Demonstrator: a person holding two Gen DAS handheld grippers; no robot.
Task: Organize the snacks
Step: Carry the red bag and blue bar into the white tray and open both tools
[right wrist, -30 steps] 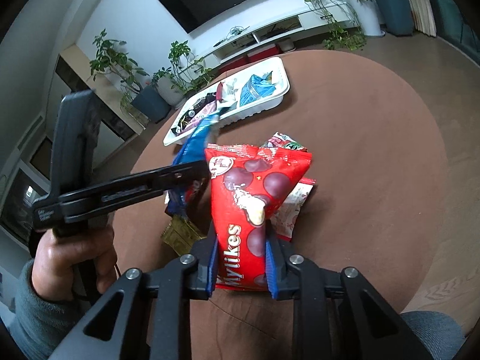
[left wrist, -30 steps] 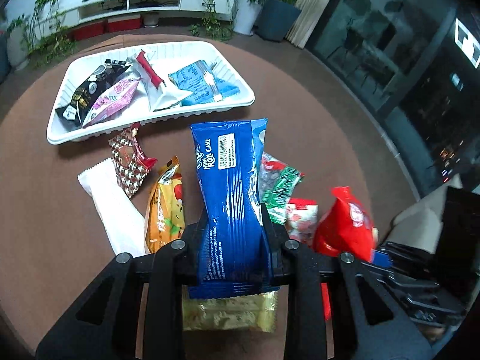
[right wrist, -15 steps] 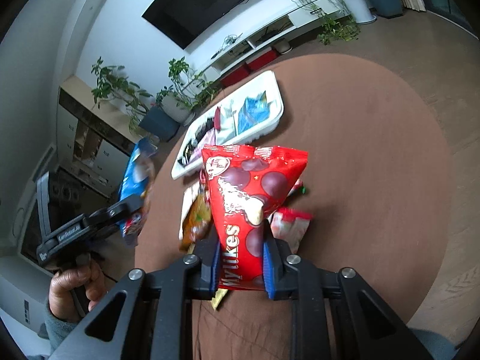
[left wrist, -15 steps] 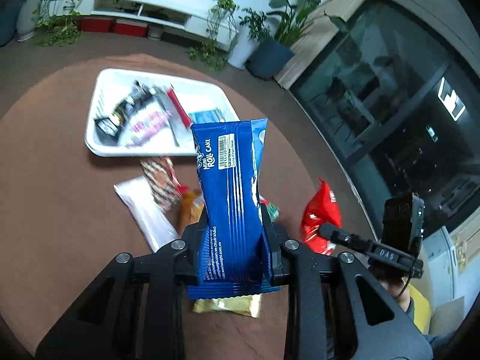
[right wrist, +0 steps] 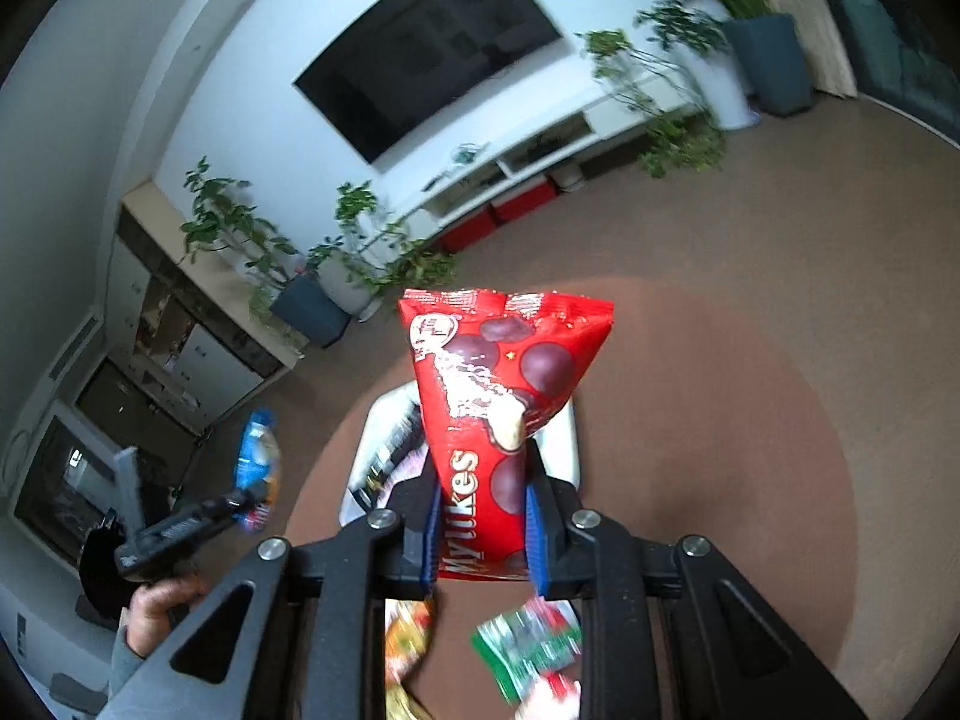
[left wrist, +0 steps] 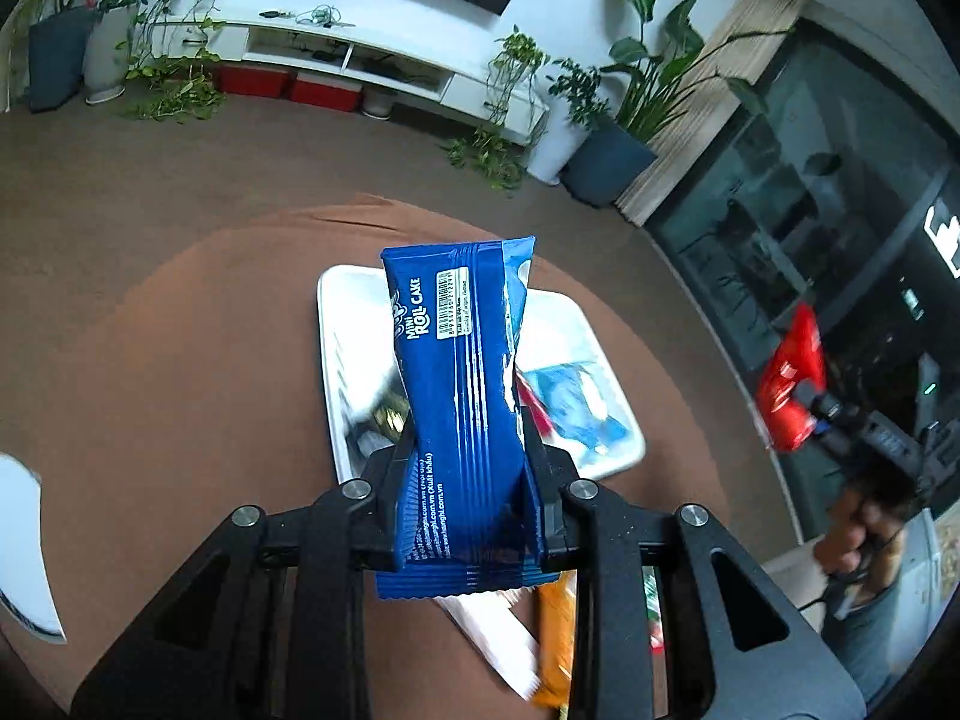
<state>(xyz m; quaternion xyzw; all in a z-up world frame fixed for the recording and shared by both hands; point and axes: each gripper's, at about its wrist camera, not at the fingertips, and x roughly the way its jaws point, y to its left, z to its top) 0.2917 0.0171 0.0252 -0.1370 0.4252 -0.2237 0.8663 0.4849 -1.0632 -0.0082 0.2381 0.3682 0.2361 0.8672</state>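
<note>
Setting: living room with a wall-mounted dark television, a white low media shelf and potted plants; below both tools, a round table under a brown cloth.
Left gripper: pressed together on a blue foil "Mini Roll Cake" wrapper, pinching its lower third; the pack stands upright between the fingers, lifted clear of the table, its top end over the tray in this view.
Right gripper: clamped on a red glossy "Mylikes" chocolate-ball bag, gripped near the bottom seam between blue-padded fingers; the bag is upright, off the table.
Tray: white rectangular plastic tray on the cloth, beyond both tools; it holds a light-blue packet and darker wrappers, partly hidden and blurred.
Loose snacks: near the tools, outside the tray, an orange packet, a white wrapper and a green-and-red packet lie on the cloth.
Step in hand: judged as the carry stage, both snacks picked up and held above the table, neither yet in the tray.
Next move calls for: lowering each pack into a bare part of the tray, one tool at a time so the two do not crowd each other, then spreading the fingers only once the pack rests on the tray floor.
Care: the packs are light and slippery, so a high release could let them slide onto the wrappers already there.
</note>
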